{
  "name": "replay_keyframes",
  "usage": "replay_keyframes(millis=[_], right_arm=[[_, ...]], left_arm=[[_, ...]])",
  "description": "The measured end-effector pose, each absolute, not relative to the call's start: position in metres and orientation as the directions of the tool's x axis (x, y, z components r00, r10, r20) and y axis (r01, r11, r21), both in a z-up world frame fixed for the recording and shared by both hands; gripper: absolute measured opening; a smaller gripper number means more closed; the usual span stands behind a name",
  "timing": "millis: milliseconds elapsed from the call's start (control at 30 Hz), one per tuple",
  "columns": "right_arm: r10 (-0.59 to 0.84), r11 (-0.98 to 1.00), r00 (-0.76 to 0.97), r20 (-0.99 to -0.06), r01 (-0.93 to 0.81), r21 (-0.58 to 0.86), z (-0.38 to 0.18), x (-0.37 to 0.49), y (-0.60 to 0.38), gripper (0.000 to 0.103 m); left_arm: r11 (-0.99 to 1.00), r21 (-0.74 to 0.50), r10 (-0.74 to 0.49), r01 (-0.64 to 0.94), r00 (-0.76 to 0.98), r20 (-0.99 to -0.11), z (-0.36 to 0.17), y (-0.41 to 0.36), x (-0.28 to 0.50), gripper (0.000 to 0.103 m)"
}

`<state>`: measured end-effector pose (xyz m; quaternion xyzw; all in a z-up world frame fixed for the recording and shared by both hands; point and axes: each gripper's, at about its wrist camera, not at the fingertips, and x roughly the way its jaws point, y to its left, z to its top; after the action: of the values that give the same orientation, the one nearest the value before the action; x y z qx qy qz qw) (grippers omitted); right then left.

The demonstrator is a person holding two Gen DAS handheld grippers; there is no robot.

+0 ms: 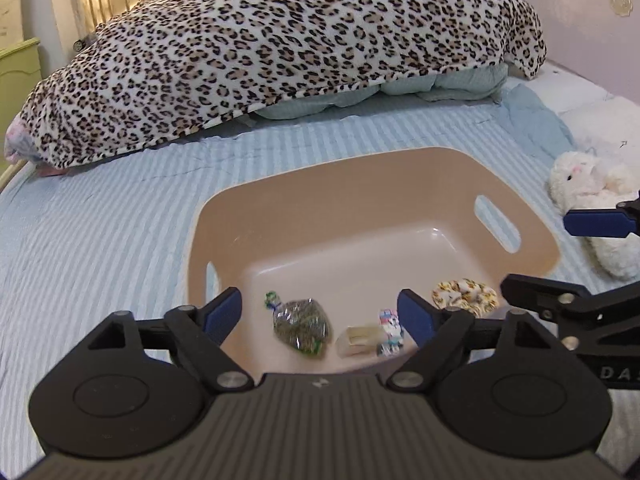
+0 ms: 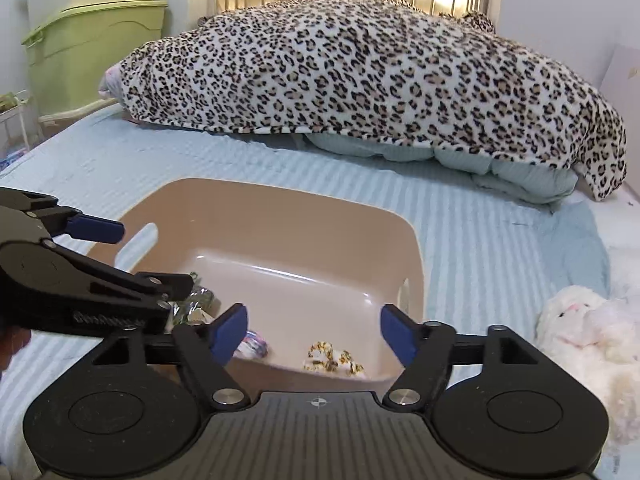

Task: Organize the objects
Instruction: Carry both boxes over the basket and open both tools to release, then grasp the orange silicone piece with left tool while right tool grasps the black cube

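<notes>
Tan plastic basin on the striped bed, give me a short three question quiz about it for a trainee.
1. True or false: the tan plastic basin with handle slots is empty.
2. Multiple choice: where does the fluffy white plush bunny lie? A) inside the basin B) on the pale blue striped bedsheet beside the basin C) on the leopard-print fleece blanket
3. Fill in: the left gripper and right gripper both have their jaws ____.

Key
1. False: it holds a clear bag of green bits, a yellow-patterned fabric scrunchie and small packets.
2. B
3. Open, holding nothing.
</notes>
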<state>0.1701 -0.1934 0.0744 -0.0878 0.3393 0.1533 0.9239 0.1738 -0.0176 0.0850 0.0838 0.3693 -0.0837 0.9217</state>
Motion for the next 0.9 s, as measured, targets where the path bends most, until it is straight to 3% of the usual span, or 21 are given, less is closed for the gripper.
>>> replay_keyframes(millis=[167, 400, 767, 900], right_arm=[[0.231, 0.927, 0.721, -0.653, -0.367, -0.078, 0.083, 0.143, -0.202, 0.091], [0.21, 0.918, 0.687, -0.696, -0.383, -0.101, 0.068, 0.116, -0.21, 0.096], [0.176, 0.904, 0.593, -0.786, -0.414, -0.11, 0.003, 0.111, -0.201, 0.097], [0.166, 0.904, 0.575, -0.801, -0.414, -0.109, -0.014, 0.119, -0.197, 0.097]], left_arm=[[0.967, 0.111, -0.085, 0.228, 0.705, -0.704, 0.092, -0.01, 0.144, 0.09], [0.965, 0.107, -0.081, 0.239, 0.661, -0.746, 0.075, 0.002, 0.117, 0.091], [0.964, 0.133, -0.028, 0.231, 0.584, -0.811, 0.012, 0.013, 0.123, 0.091], [0.97, 0.083, -0.06, 0.227, 0.557, -0.828, -0.005, 0.018, 0.132, 0.091]])
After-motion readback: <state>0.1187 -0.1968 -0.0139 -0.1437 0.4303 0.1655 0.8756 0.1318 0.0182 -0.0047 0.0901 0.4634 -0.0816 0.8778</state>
